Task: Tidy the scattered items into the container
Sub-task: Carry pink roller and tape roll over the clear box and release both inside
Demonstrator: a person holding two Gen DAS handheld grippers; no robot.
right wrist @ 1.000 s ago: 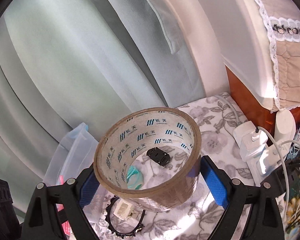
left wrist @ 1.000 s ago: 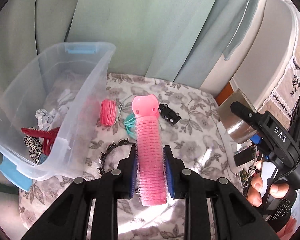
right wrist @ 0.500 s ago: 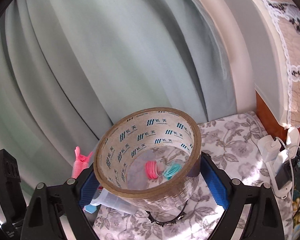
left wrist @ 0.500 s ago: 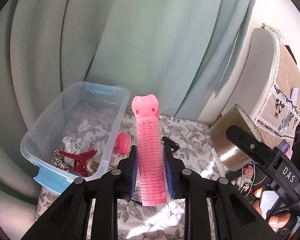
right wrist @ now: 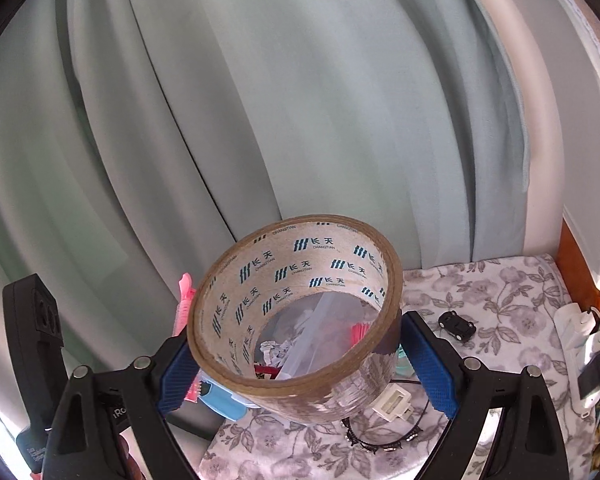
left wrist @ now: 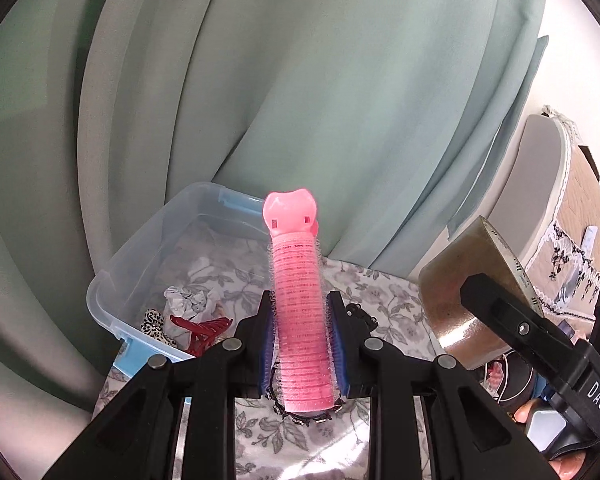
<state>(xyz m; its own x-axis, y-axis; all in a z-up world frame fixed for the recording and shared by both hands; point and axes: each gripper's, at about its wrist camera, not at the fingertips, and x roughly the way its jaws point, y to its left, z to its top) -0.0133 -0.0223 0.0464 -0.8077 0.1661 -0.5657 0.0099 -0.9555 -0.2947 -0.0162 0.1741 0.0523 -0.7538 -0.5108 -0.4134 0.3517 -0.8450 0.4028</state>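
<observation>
My left gripper (left wrist: pixel 300 344) is shut on a pink hair roller (left wrist: pixel 298 312), held upright high above the table. The clear plastic bin (left wrist: pixel 140 256) stands below and to the left, holding a red claw clip (left wrist: pixel 204 330), a leopard scrunchie (left wrist: pixel 154 322) and a white scrunchie (left wrist: pixel 188 300). My right gripper (right wrist: pixel 300 364) is shut on a brown tape roll (right wrist: pixel 296 312), also lifted; it shows at the right in the left wrist view (left wrist: pixel 472 292). Through the roll I see part of the bin (right wrist: pixel 304 344).
The table has a grey floral cloth (right wrist: pixel 500 300). On it lie a black spiked headband (right wrist: pixel 380 440), a white plug (right wrist: pixel 392 400) and a small black clip (right wrist: pixel 458 326). Chargers and cables (right wrist: pixel 584 340) sit at the right edge. Green curtains (left wrist: pixel 300 100) hang behind.
Both grippers have risen with their loads and tilted upward. The bin and table look smaller and lower. The right gripper has swung left, so the bin shows through the tape roll.
</observation>
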